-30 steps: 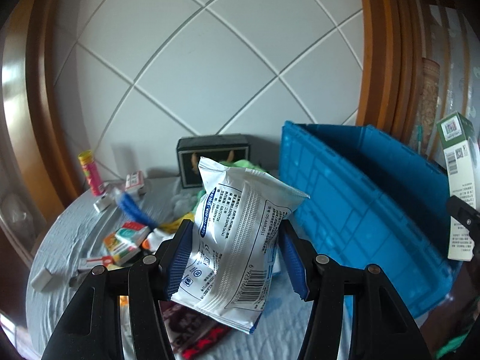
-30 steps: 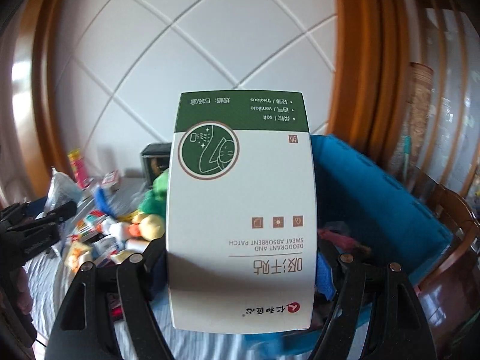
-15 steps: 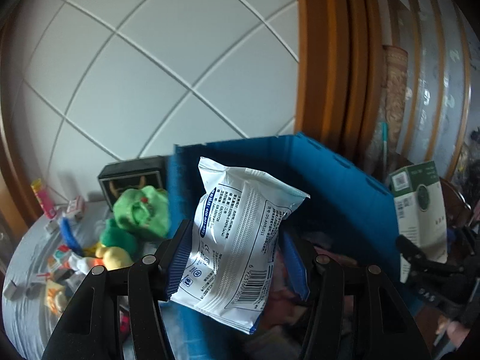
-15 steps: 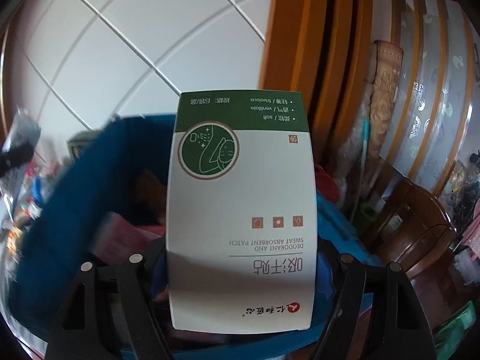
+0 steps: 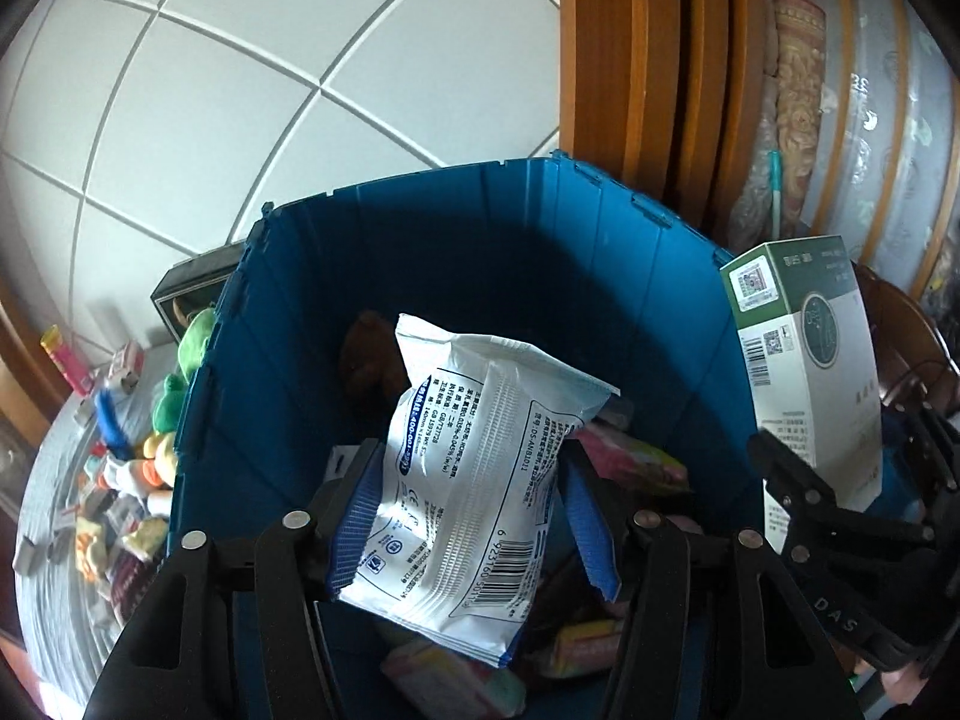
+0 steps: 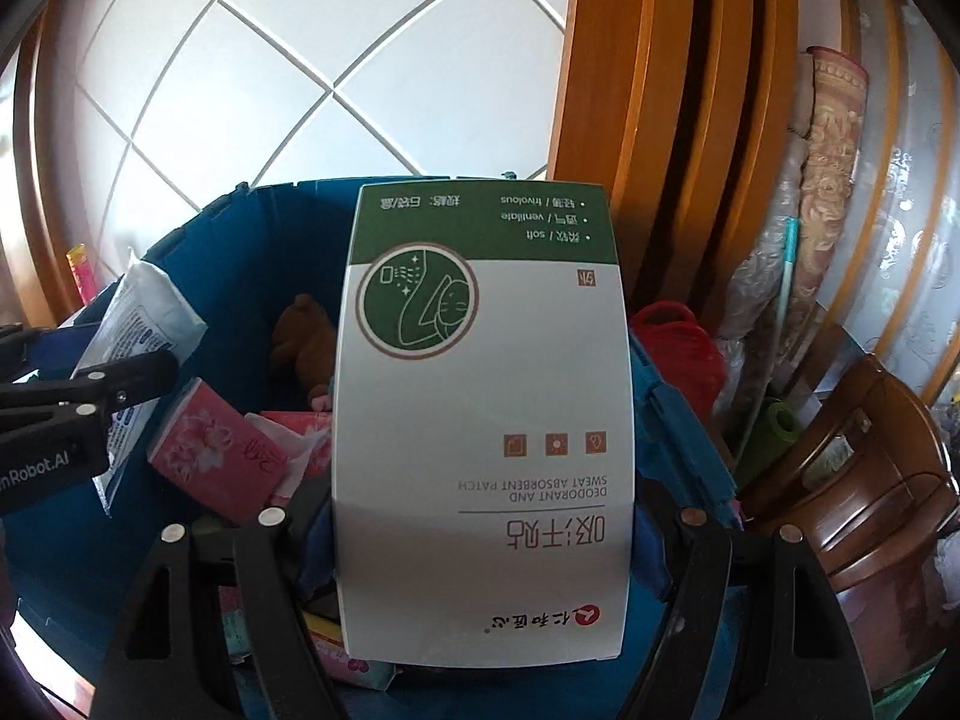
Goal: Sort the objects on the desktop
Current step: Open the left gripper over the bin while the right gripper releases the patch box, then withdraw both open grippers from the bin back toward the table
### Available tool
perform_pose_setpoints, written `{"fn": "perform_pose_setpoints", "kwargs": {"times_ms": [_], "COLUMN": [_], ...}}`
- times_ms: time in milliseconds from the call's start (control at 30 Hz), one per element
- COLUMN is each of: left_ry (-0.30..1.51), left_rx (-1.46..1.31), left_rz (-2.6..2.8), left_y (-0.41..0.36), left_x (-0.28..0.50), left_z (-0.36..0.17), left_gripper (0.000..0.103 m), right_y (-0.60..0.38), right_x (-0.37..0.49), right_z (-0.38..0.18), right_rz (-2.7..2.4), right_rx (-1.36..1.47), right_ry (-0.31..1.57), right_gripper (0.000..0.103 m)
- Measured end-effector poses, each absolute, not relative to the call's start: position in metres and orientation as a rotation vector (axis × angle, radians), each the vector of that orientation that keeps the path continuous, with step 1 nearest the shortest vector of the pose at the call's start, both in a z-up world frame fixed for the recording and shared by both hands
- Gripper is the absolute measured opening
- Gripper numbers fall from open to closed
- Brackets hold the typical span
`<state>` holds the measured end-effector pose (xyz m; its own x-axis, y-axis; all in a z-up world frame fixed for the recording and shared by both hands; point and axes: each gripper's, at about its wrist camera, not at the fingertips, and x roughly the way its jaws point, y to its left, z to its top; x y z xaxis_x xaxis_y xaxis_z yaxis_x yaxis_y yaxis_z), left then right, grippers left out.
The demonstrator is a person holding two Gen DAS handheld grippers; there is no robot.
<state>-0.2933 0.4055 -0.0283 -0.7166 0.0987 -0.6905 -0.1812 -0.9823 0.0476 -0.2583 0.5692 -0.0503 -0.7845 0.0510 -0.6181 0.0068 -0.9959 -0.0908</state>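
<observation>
My left gripper (image 5: 474, 516) is shut on a white and blue printed packet (image 5: 480, 480) and holds it above the open blue crate (image 5: 270, 360). My right gripper (image 6: 480, 546) is shut on a white and green sweat patch box (image 6: 480, 420), also over the crate (image 6: 240, 276). That box shows in the left wrist view (image 5: 810, 372) at the right, and the packet shows in the right wrist view (image 6: 144, 324) at the left. The crate holds pink tissue packs (image 6: 216, 450), a brown plush toy (image 6: 306, 342) and other small packs.
Left of the crate, the grey table (image 5: 54, 600) carries several small items: green and yellow plush toys (image 5: 180, 378), a black box (image 5: 192, 282), a pink tube (image 5: 66, 360). A wooden chair (image 6: 870, 468) and a red item (image 6: 678, 342) stand right of the crate.
Both grippers have swung right, from over the table to above the crate's inside. Each keeps its hold on its item.
</observation>
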Motion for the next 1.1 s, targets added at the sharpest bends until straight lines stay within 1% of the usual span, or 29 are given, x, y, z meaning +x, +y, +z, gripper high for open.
{"fn": "perform_pose_setpoints", "kwargs": {"times_ms": [33, 67, 100, 233, 333, 533, 567, 633, 667, 1100], "left_ry": [0.174, 0.182, 0.184, 0.183, 0.168, 0.161, 0.160, 0.156, 0.154, 0.139], "left_rx": [-1.098, -1.093, -1.087, -1.074, -1.082, -1.090, -1.089, -1.090, -1.090, -1.092], "left_rz": [2.776, 2.778, 2.784, 2.801, 2.809, 2.823, 2.825, 2.831, 2.832, 2.836], "left_y": [0.407, 0.409, 0.409, 0.409, 0.405, 0.401, 0.400, 0.399, 0.399, 0.397], "left_x": [-0.293, -0.294, -0.294, -0.296, -0.299, -0.301, -0.301, -0.301, -0.301, -0.299], "left_z": [-0.028, -0.028, -0.028, -0.027, -0.027, -0.028, -0.028, -0.028, -0.028, -0.027], "left_gripper": [0.065, 0.072, 0.074, 0.075, 0.083, 0.085, 0.086, 0.086, 0.086, 0.087], "right_y": [0.570, 0.571, 0.569, 0.567, 0.567, 0.570, 0.570, 0.572, 0.572, 0.576], "right_x": [-0.260, -0.261, -0.261, -0.264, -0.264, -0.268, -0.268, -0.269, -0.270, -0.259], "right_z": [-0.050, -0.050, -0.048, -0.040, -0.034, -0.024, -0.022, -0.019, -0.018, -0.016], "right_rz": [2.948, 2.954, 2.963, 2.971, 2.989, 3.010, 3.012, 3.016, 3.018, 3.008], "right_rx": [-1.025, -1.028, -1.017, -0.979, -0.946, -0.886, -0.880, -0.864, -0.859, -0.857], "right_ry": [-0.133, -0.129, -0.131, -0.149, -0.146, -0.113, -0.108, -0.099, -0.098, -0.103], "right_gripper": [0.076, 0.076, 0.076, 0.075, 0.075, 0.077, 0.080, 0.101, 0.103, 0.103]}}
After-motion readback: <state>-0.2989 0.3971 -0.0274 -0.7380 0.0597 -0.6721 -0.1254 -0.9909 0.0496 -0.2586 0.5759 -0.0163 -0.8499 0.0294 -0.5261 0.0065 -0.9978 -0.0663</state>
